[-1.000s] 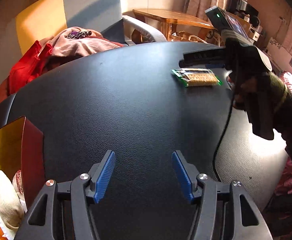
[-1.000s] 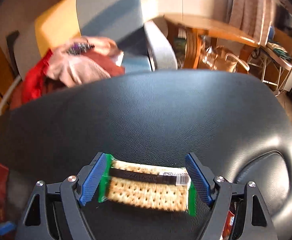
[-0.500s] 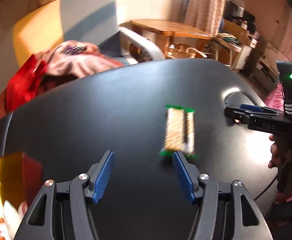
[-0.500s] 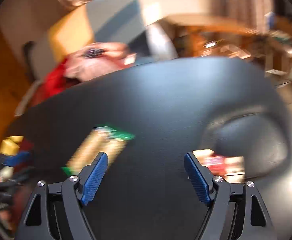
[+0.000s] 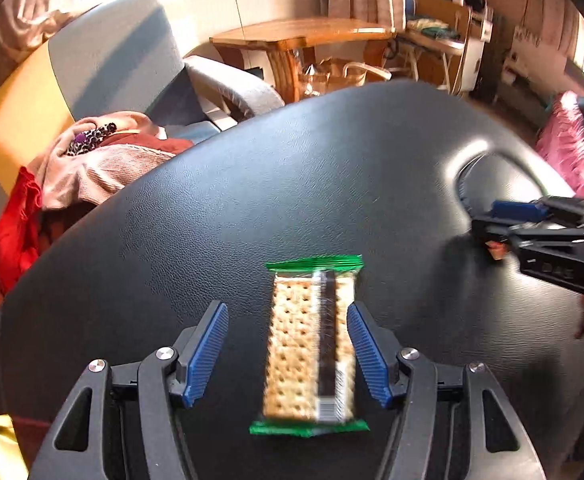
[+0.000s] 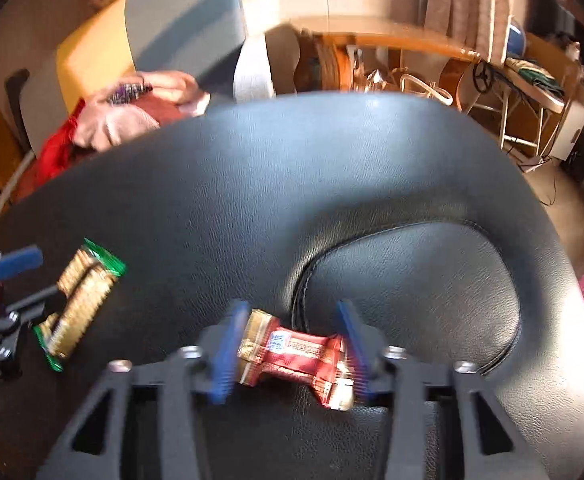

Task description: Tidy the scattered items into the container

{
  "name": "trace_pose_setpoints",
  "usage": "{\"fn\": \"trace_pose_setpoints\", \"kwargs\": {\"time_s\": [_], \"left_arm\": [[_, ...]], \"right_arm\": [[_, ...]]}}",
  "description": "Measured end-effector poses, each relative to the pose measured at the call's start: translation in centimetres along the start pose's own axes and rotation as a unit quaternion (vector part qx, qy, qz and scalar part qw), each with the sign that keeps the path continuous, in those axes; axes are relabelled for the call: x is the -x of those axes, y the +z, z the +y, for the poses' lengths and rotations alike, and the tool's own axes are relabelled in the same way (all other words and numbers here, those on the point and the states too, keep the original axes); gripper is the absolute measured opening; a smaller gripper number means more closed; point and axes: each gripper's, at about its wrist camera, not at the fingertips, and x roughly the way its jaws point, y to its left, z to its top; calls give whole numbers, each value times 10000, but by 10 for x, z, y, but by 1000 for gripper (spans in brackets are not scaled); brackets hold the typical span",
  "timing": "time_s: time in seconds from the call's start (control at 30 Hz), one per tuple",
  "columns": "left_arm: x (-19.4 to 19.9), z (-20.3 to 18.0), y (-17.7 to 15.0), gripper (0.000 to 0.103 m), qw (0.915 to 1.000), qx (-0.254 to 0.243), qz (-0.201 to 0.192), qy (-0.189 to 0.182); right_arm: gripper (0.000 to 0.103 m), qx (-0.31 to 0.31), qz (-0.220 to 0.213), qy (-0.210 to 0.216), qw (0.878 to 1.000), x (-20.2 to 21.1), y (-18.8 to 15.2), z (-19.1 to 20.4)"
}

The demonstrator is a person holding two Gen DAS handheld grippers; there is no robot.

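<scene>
Left wrist view: left tool (image 5: 288,354) spread around cracker pack (image 5: 311,346) mid-surface (image 5: 252,208); right tool (image 6: 290,350) straddles a red candy wrapper (image 6: 295,354), grip unclear.

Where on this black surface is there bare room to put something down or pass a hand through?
The wide bare stretch of the black surface beyond the cracker pack, up to its far edge, is free. So is the band between the cracker pack and the stitched hollow. It is crowded near both grippers: the left gripper straddles the crackers, and the right gripper brackets the red candy wrapper.
</scene>
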Motion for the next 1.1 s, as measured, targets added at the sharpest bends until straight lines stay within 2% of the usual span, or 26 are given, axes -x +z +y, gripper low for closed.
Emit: {"fn": "trace_pose_setpoints", "kwargs": {"time_s": [0.1, 0.2, 0.37, 0.43, 0.53, 0.63, 0.7, 0.8, 0.9, 1.0, 1.1], "left_arm": [[-1, 2, -2, 64, 9999, 78, -60, -116], [2, 4, -8, 58, 9997, 91, -85, -205], [15, 1, -29, 53, 9996, 90, -108, -253], [21, 2, -39, 48, 9996, 74, -139, -246], [29, 8, -55, 45, 9991, 181, -65, -370], [29, 17, -77, 43, 9986, 307, 217, -364], [33, 27, -92, 42, 9977, 481, 222, -420], [49, 37, -98, 45, 9961, 612, 23, -641], [59, 39, -88, 57, 9945, 526, -152, -894], [61, 31, -70, 64, 9942, 265, -289, -1003], [53, 20, -51, 65, 9935, 16, -313, -1097]], "right_arm": [[43, -2, 18, -16, 10000, 3, -6, 0], [43, -33, 72, -5, 10000, 10, -19, 0], [44, -172, 65, 264, 9995, 26, -50, 14], [44, -228, 62, 372, 9990, 33, -62, 20], [45, -172, 52, 433, 9989, 42, -81, 39], [45, -242, -26, 612, 9978, 51, -96, 57], [46, -289, -79, 732, 9969, 57, -106, 68], [50, -361, -176, 886, 9953, 67, -120, 85], [59, -502, -405, 817, 9946, 82, -129, 88], [65, -692, -566, 792, 9928, 93, -134, 85], [69, -856, -665, 759, 9912, 100, -138, 83]]}}
